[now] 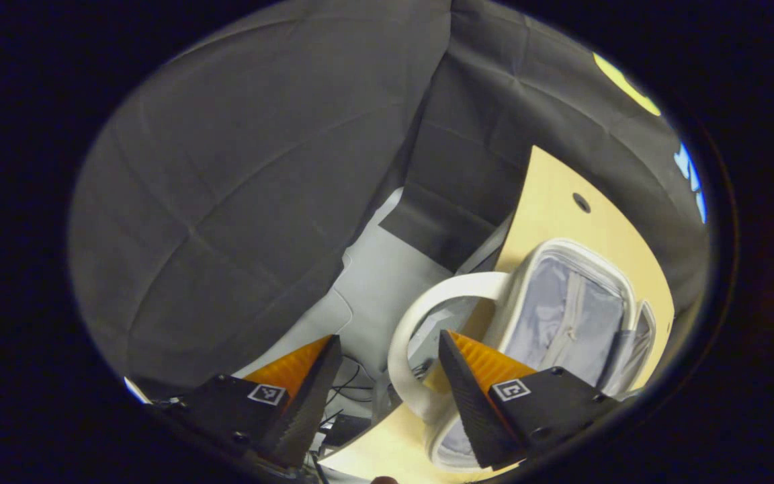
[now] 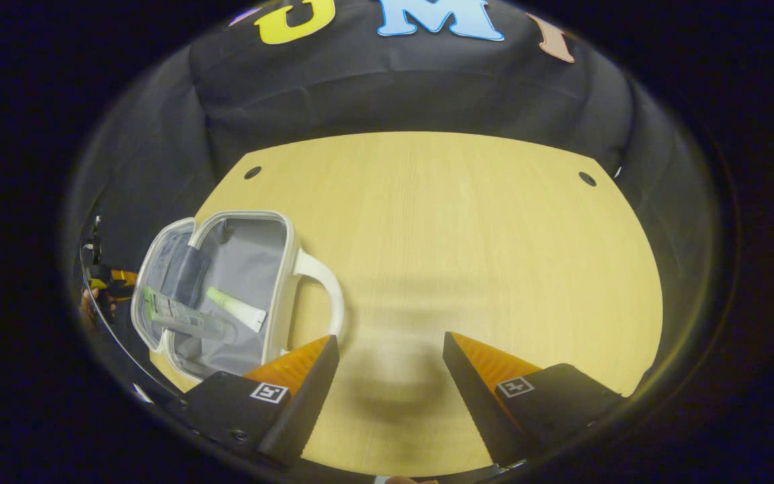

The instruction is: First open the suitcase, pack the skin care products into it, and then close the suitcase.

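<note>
My left gripper: jaws spread, holding nothing, one finger in front of the looped cream handle at lower centre of the left gripper view. Small cream suitcase with grey fabric lining lies open at lower right there, on the light wooden table. My right gripper: also spread and empty, over bare table. Right gripper view has the suitcase at left, a pale green tube with white cap and a clear-packed item inside it.
</note>
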### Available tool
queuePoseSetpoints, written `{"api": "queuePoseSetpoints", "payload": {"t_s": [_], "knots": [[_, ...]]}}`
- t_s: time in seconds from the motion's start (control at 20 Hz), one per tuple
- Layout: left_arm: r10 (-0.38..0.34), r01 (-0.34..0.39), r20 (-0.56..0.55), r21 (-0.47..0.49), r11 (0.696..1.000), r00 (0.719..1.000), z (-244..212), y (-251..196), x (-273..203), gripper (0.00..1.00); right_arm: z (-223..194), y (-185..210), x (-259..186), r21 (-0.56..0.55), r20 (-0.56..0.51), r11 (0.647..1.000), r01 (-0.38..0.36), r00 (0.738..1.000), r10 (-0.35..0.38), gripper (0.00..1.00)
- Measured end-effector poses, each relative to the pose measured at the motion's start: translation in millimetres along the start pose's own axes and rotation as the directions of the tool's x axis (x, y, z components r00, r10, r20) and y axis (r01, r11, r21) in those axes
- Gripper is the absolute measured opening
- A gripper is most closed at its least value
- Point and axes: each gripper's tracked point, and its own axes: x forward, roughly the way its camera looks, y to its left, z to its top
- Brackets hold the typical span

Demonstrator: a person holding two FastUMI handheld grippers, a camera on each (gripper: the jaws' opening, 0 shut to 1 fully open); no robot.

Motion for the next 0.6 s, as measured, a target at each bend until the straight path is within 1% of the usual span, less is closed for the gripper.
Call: {"api": "queuePoseSetpoints", "payload": {"t_s": [0.05,0.1,0.15,0.2,0.25,0.3,0.35,0.4,0.45,0.5,0.55,0.6], "knots": [[0.011,-0.012,-0.012,-0.017,1.0,1.0,-3,4,11,0.91,0,-3,-1,-0.008,-0.005,1.0,0.005,1.0,-0.005,0.96],[0.007,-0.008,-0.03,-0.043,0.999,1.0,-5,7,20,0.94,-1,-6,-1,-0.013,-0.01,1.0,0.01,1.0,-0.011,0.96],[-0.038,0.035,-0.027,-0.094,0.995,0.999,-6,1,25,0.93,-3,-9,-1,-0.015,-0.018,1.0,0.015,1.0,-0.015,0.96],[-0.089,0.083,-0.032,-0.157,0.984,0.995,-11,-2,30,0.9,-5,-10,1,-0.015,-0.024,1.0,0.017,1.0,-0.017,0.96],[-0.154,0.141,-0.037,-0.238,0.961,0.987,-16,-6,33,0.89,-8,-12,2,-0.016,-0.032,1.0,0.017,0.999,-0.017,0.96],[-0.22,0.194,-0.038,-0.344,0.919,0.975,-22,-15,33,0.88,-10,-13,3,-0.018,-0.043,1.0,0.015,0.999,-0.015,0.96],[-0.228,0.187,-0.035,-0.458,0.869,0.973,-25,-18,36,0.66,-12,-15,3,-0.021,-0.049,1.0,0.012,0.999,-0.013,0.96],[-0.216,0.177,-0.017,-0.512,0.84,0.976,-23,-19,33,0.45,-13,-17,3,-0.024,-0.05,1.0,0.008,0.999,-0.009,0.96],[-0.207,0.179,0.0,-0.511,0.841,0.978,-22,-21,21,0.24,-13,-18,3,-0.022,-0.049,1.0,0.002,0.999,-0.003,0.96],[-0.187,0.176,0.024,-0.476,0.862,0.982,-15,-16,6,0.24,-13,-19,2,-0.016,-0.044,1.0,-0.005,0.999,0.004,0.96],[-0.175,0.182,0.056,-0.426,0.886,0.983,-4,-19,-9,0.17,-14,-20,4,-0.006,-0.037,1.0,-0.011,0.999,0.011,0.96],[-0.153,0.178,0.096,-0.365,0.914,0.983,7,-23,-26,0.17,-13,-21,4,0.007,-0.036,1.0,-0.022,0.999,0.022,0.96]]}}
